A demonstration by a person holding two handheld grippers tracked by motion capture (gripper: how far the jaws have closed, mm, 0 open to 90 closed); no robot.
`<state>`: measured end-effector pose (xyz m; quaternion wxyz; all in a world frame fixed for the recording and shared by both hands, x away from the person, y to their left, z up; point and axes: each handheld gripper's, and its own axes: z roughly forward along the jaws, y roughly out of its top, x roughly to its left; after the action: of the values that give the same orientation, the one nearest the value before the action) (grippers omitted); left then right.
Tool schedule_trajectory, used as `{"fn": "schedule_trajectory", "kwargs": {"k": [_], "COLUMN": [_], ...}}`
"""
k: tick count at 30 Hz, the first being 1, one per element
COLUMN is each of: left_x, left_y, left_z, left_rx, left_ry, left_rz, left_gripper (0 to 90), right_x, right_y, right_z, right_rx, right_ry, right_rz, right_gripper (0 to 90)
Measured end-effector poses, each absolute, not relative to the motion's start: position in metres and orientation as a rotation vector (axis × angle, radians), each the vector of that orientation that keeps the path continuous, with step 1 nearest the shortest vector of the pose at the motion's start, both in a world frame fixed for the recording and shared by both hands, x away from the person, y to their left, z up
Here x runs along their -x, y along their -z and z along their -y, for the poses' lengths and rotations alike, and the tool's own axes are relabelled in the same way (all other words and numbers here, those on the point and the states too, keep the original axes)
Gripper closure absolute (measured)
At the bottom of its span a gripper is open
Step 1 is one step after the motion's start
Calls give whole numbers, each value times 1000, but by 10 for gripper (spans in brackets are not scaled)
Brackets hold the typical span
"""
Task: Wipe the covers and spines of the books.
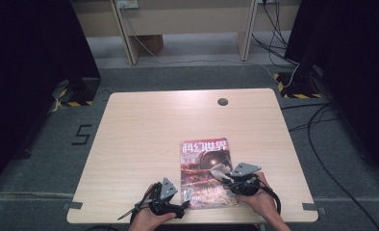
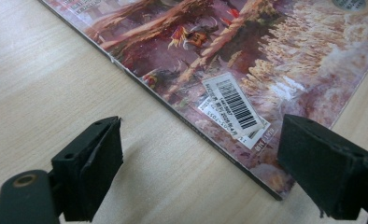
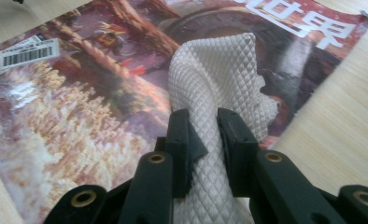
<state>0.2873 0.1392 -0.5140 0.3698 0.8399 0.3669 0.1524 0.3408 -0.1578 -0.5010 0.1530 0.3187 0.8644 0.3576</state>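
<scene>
Loosely bunched, the white quilted cloth sat pinched between the right gripper's jaws over a glossy red-brown magazine. Beside its barcoded corner, the left gripper gaped wide on the pale wooden table, grey floor around.

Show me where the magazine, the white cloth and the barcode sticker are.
magazine (image 1: 203,168): high view, middle of its cover.
white cloth (image 3: 215,84): right gripper view, quilted fold above the tongs.
barcode sticker (image 2: 236,103): left gripper view, on its black bars.
</scene>
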Motion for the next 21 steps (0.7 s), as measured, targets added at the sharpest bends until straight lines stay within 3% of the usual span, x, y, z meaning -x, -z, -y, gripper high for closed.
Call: {"fn": "schedule_trajectory", "kwargs": {"k": [21], "left_x": [-287], "left_y": [514], "left_z": [-139], "left_rx": [-2156], "left_ry": [-391], "left_rz": [-938], "left_gripper": [133], "right_x": [-346], "right_y": [483], "right_z": [185], "right_rx": [-1040], "right_ry": [-1065], "right_rz": [-2351], "right_gripper": [761]}}
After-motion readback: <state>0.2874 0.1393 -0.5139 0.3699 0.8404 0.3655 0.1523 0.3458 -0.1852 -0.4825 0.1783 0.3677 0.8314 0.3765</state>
